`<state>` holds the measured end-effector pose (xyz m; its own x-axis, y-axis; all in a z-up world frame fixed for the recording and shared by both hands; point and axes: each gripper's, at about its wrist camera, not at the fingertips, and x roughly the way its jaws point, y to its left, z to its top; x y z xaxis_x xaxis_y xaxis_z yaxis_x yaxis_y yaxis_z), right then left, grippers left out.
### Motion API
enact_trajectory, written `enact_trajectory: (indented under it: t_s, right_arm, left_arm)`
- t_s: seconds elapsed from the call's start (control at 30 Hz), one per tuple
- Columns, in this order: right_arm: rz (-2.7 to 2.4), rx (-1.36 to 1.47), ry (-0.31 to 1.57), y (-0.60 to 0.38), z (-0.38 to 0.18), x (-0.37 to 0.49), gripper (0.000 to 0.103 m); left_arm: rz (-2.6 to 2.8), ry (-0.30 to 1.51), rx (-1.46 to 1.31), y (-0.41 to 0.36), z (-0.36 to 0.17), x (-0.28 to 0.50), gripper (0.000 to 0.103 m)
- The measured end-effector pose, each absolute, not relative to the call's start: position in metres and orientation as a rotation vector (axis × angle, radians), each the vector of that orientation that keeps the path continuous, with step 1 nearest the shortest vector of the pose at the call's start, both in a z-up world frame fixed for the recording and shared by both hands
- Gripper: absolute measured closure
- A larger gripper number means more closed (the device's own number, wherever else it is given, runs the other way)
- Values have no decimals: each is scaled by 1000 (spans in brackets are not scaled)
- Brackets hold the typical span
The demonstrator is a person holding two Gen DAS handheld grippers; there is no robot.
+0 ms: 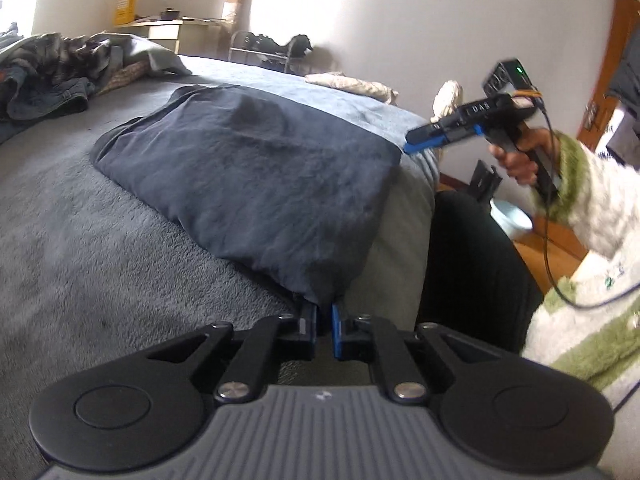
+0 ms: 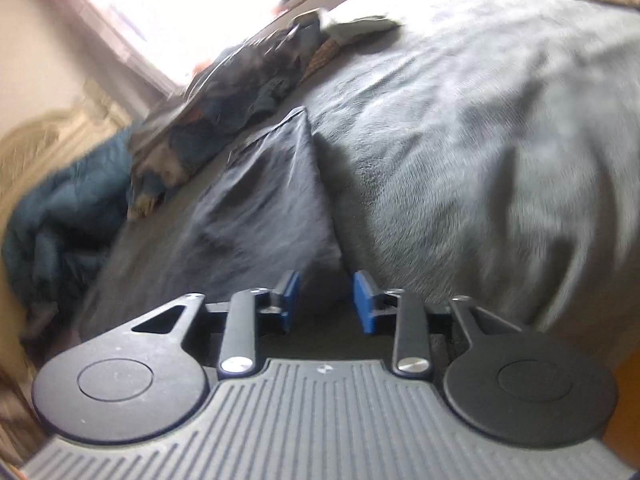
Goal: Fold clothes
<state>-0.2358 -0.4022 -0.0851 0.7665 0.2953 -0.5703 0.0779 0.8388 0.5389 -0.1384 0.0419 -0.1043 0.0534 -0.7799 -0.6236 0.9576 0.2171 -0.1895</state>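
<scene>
Two grippers work over a bed (image 1: 100,240) covered in a grey fleece blanket, in a white-walled room with a bright window at the upper middle of the left wrist view and a wooden door (image 1: 616,60) at its right edge. A heap of unfolded clothes (image 1: 52,68) sits at the upper left. A folded dark navy garment (image 1: 256,176) lies flat near the bed's edge, its long axis running from the lower middle of the frame toward the upper left. The left gripper (image 1: 325,330) has its jaws clenched on the garment's near corner. The right gripper (image 1: 416,142), held in a hand (image 1: 516,160) with a green and white fleece sleeve (image 1: 592,196), hovers at the garment's far right corner; its jaws stand apart, gripping nothing, the garment's edge just ahead of them.
</scene>
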Motion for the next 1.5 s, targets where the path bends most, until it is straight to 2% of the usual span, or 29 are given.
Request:
enact_trajectory:
  t_s: [0.03,0.27,0.3,0.33,0.37,0.47,0.6,0.63,0.67,0.7,0.73,0.77,0.87,0.9,1.0,1.2,1.37,1.5]
  right_arm:
    - [141,543,703,-405,-85,-232,56]
    - [363,452,766,-415,-97,-199,55]
    - [386,438,773,-413,-99,-195,61]
    - [405,416,776,-412,-100,-193,88]
    - [436,402,766,-412,-100,-193,95]
    - [507,428,716,-425,-94,-196,97]
    - [483,464,770,-430,-114,-191,96]
    - [479,491,777,-432,-119,-190,94]
    - [480,538,773,-436,-122,-191,93]
    - [480,589,766,-441,-123,-193,92]
    - [473,633,757,-445,-123,-197,87]
    - [461,673,746,-449,-123,-200,80]
    - [391,738,687,-460,-117,-217,60]
    - [372,751,660,-463,-114,-224,59]
    - [316,712,575,-459,-96,-244,59]
    - [212,384,508,-401,-57,-254,59]
    - [181,192,468,-351,-49,-243,63]
    - [160,104,493,-330,-55,-232,68]
  left_arm:
    - [-1357,707,325,40,-104,-137,95]
    - [-1377,704,383,34,-104,-136,95]
    - [-1381,703,389,33,-104,-135,95]
    - [-1386,705,392,33,-103,-134,95]
    - [-1390,713,385,32,-104,-132,96]
    - [-1390,746,350,30,-107,-127,95]
    - [-1340,799,256,35,-109,-126,90]
    - [-1325,812,225,38,-108,-128,82]
    - [-1312,821,194,42,-108,-131,69]
    - [-1300,824,165,46,-106,-136,63]
    - [-1286,825,132,50,-105,-141,53]
    - [-1268,825,96,55,-104,-146,49]
    - [-1192,808,15,71,-100,-163,49]
    - [-1162,796,-7,75,-98,-168,49]
    - [-1098,721,-57,79,-82,-181,49]
    - [-978,565,-74,37,-45,-186,49]
    - [-809,673,26,-25,-54,-174,53]
    - [-673,753,15,-43,-74,-166,55]
